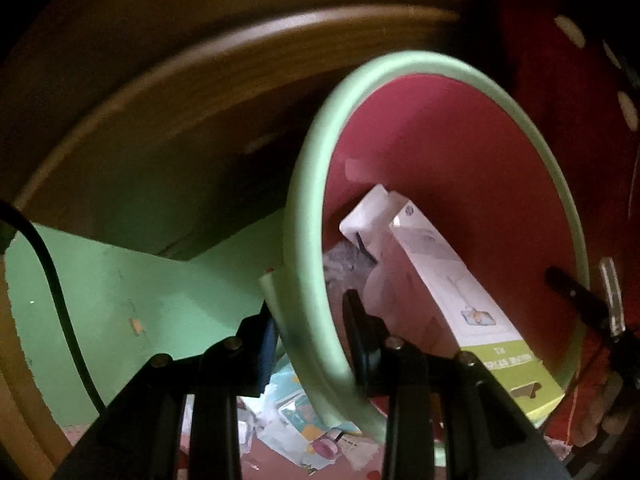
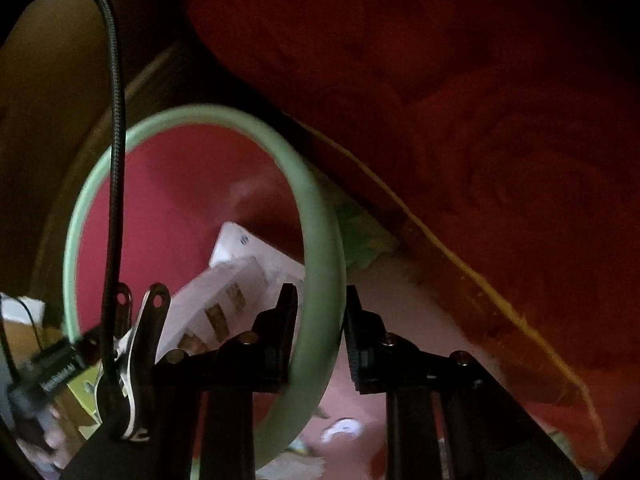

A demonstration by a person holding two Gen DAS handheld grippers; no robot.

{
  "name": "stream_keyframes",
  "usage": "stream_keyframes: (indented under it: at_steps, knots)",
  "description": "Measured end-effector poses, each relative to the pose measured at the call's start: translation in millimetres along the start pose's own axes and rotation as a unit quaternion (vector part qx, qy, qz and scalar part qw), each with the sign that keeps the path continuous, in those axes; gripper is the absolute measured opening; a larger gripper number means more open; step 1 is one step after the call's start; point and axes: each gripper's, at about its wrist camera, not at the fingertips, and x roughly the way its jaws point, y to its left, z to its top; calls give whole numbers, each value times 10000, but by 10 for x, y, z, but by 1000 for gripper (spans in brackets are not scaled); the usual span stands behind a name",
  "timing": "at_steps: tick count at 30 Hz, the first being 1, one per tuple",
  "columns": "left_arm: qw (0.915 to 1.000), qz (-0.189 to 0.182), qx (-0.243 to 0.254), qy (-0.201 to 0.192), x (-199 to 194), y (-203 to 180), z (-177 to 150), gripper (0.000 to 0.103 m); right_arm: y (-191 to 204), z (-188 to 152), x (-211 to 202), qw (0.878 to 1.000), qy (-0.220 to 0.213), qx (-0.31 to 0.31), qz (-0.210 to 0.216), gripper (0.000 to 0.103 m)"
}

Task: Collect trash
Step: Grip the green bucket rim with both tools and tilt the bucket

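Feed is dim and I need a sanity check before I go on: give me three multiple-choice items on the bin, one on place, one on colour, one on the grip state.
1. Where is the long white carton?
A. inside the bin
B. on the floor beside it
C. in a gripper

2. What colour is the bin's rim?
A. black
B. pale green
C. yellow

3. How does the left gripper stand to the rim?
A. well clear of it
B. one finger on each side of it
C. both fingers inside the bin

Answers:
1 A, the carton leans against the red inner wall.
2 B, a pale green ring runs round the red interior.
3 B, the rim passes between its fingers.
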Motion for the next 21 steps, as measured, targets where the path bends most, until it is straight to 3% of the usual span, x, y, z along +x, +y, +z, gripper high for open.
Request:
stream_keyframes:
  at_steps: [8,11,16,21]
  knots:
    - [9996,100,-196,-148,-552,253,-275,32,415,-161,-510,9984,161,-535,32,25]
    - [9985,31,-527,-109,-798,456,-482,32,650,-276,-569,9969,371,-671,190,26]
    - [9947,175,-1015,-60,-1234,786,-848,31,967,-660,-617,9901,785,-1117,326,28]
    - [9913,455,-1204,-286,-1639,1087,-1156,30,1261,-1062,-650,9836,1032,-1327,651,29]
